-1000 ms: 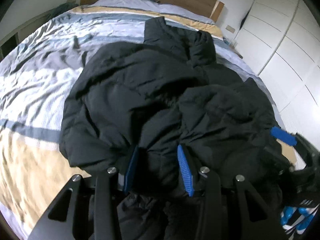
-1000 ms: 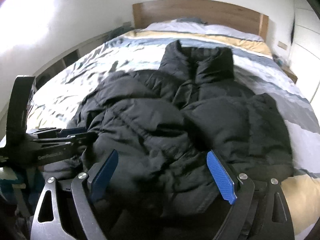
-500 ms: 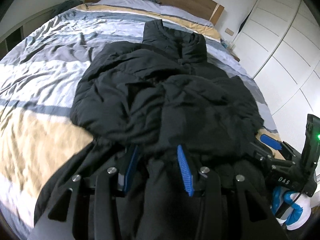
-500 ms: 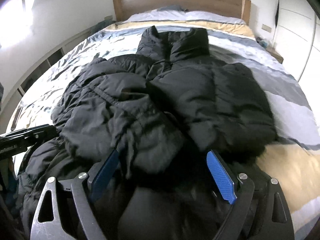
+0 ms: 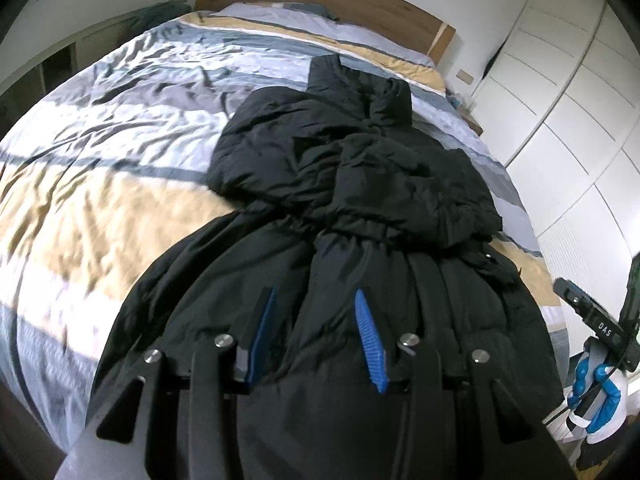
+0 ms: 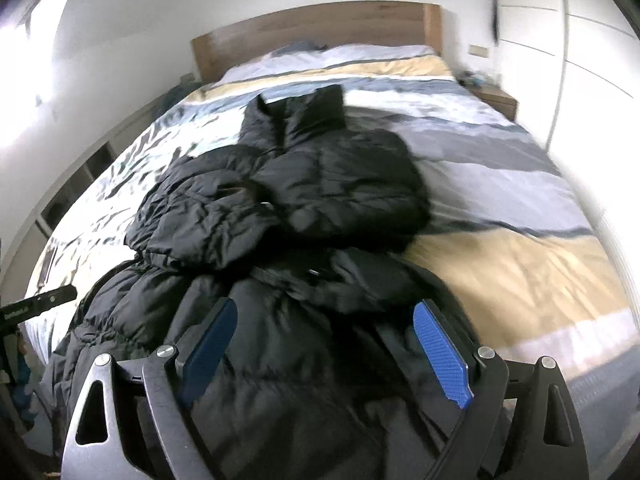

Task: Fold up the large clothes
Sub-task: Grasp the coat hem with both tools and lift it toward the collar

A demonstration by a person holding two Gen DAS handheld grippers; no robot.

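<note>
A long black puffer coat [image 5: 352,184] lies lengthwise on the bed, collar toward the headboard, sleeves folded in over its chest. It also shows in the right wrist view [image 6: 320,196]. Its lower part hangs toward the bed's foot, under both grippers. My left gripper [image 5: 316,312] is over the coat's hem, its blue pads partly apart with coat fabric bulging between them; whether it grips is unclear. My right gripper [image 6: 326,320] is wide open above the hem and holds nothing. Its body also shows at the right edge of the left wrist view [image 5: 592,320].
The bed [image 5: 100,168] has a striped grey, white and tan cover and a wooden headboard [image 6: 320,28]. White wardrobe doors [image 5: 580,100] stand along the right. A bedside table [image 6: 496,100] is by the headboard. Low shelving [image 5: 60,60] runs along the left wall.
Both grippers have pulled back toward the foot of the bed. The coat's lower part now lies stretched out below the folded sleeves. The right gripper stays open.
</note>
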